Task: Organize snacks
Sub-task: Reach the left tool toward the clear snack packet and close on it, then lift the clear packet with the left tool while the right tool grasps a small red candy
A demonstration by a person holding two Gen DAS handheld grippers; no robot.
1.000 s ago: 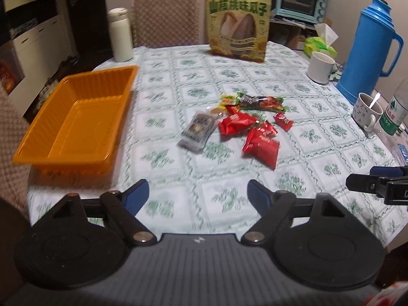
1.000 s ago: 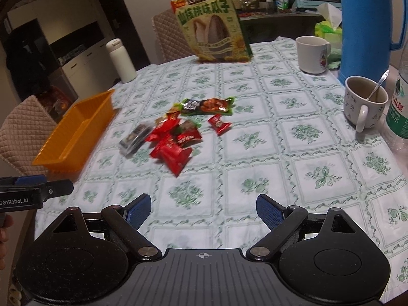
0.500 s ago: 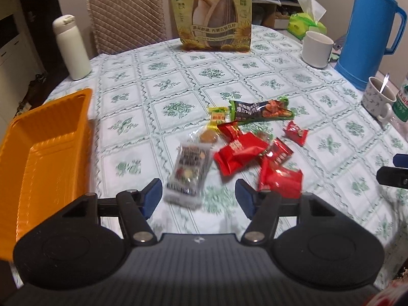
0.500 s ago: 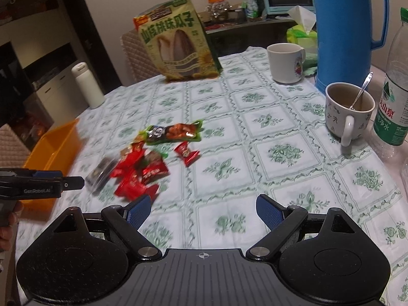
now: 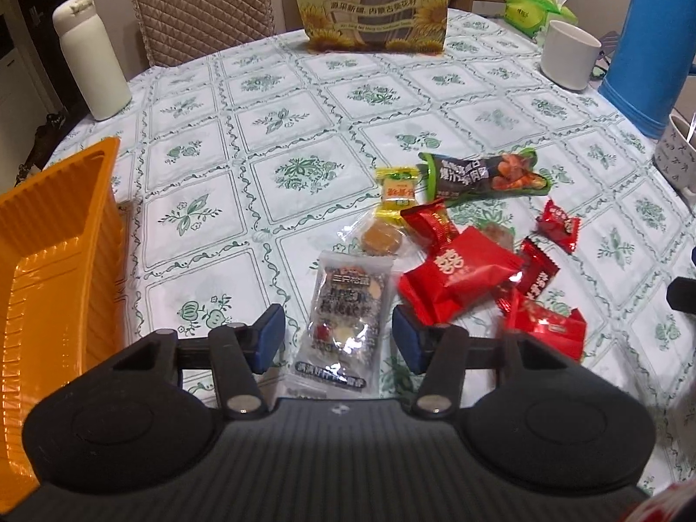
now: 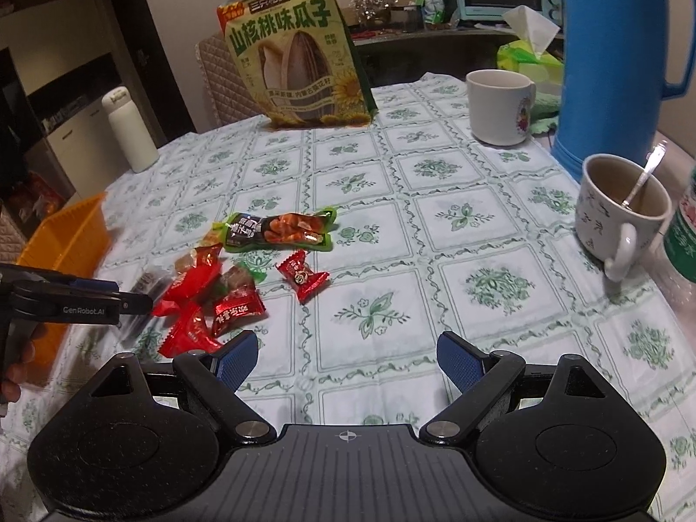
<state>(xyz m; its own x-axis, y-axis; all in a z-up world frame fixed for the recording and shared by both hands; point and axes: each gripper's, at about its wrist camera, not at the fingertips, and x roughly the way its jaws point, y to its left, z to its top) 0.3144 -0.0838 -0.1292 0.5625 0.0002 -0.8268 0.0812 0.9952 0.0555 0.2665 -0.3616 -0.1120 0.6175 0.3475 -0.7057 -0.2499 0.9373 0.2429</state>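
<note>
A pile of wrapped snacks lies mid-table. My left gripper (image 5: 338,339) is open, its jaws on either side of a clear grey snack packet (image 5: 346,317), not closed on it. Next to it lie a large red packet (image 5: 459,280), small red candies (image 5: 557,224), a yellow candy (image 5: 396,191) and a long green-black packet (image 5: 483,176). An orange tray (image 5: 52,261) stands at the left. My right gripper (image 6: 346,359) is open and empty above bare cloth, right of the red candies (image 6: 302,276). The left gripper (image 6: 126,300) shows from the side there.
A big sunflower-seed bag (image 6: 300,65) stands at the back. A white bottle (image 5: 89,58) is at back left. A white mug (image 6: 500,106), blue thermos (image 6: 617,56), a cup with a spoon (image 6: 622,209) and a water bottle (image 6: 685,239) crowd the right side.
My left gripper has moved forward and down over the snack pile until its jaws straddle the grey packet. My right gripper has shifted slightly and stays open.
</note>
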